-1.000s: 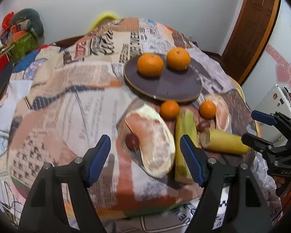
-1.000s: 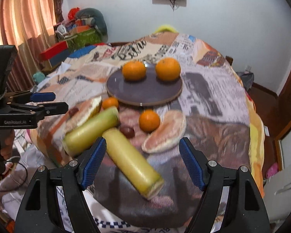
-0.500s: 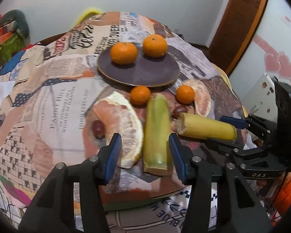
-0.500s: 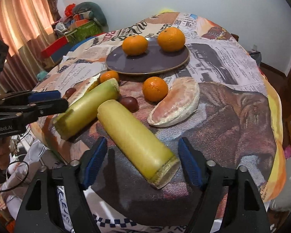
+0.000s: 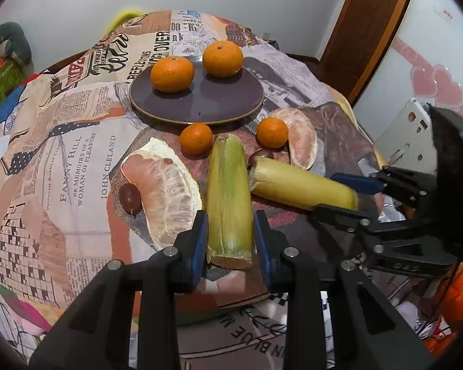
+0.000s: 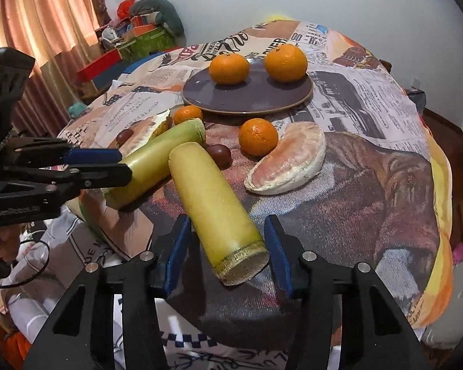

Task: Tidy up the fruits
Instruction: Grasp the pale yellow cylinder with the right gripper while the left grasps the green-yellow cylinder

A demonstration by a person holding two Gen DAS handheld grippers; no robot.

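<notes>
Two sugarcane pieces lie on the table. My left gripper (image 5: 230, 242) has its blue pads against both sides of the greenish piece (image 5: 229, 194), near its cut end. My right gripper (image 6: 227, 246) is open around the yellow piece (image 6: 214, 206); the right pad is near its cut end and the left pad stands clear. A dark purple plate (image 5: 200, 104) holds two big oranges (image 5: 172, 74) (image 5: 223, 58). Two small oranges (image 5: 196, 138) (image 5: 272, 132), two pomelo segments (image 5: 165, 194) (image 5: 301, 141) and dark grapes (image 5: 129, 199) lie in front of the plate.
The round table has a newspaper-print cloth (image 5: 77, 141) that falls off at the near edge. A wooden door (image 5: 367, 24) stands at the right, curtains (image 6: 46, 30) and piled clutter (image 6: 139, 27) at the left.
Both grippers moved forward and down onto the sugarcane pieces. The left jaws narrowed until they touch the greenish piece. The right jaws narrowed around the yellow piece.
</notes>
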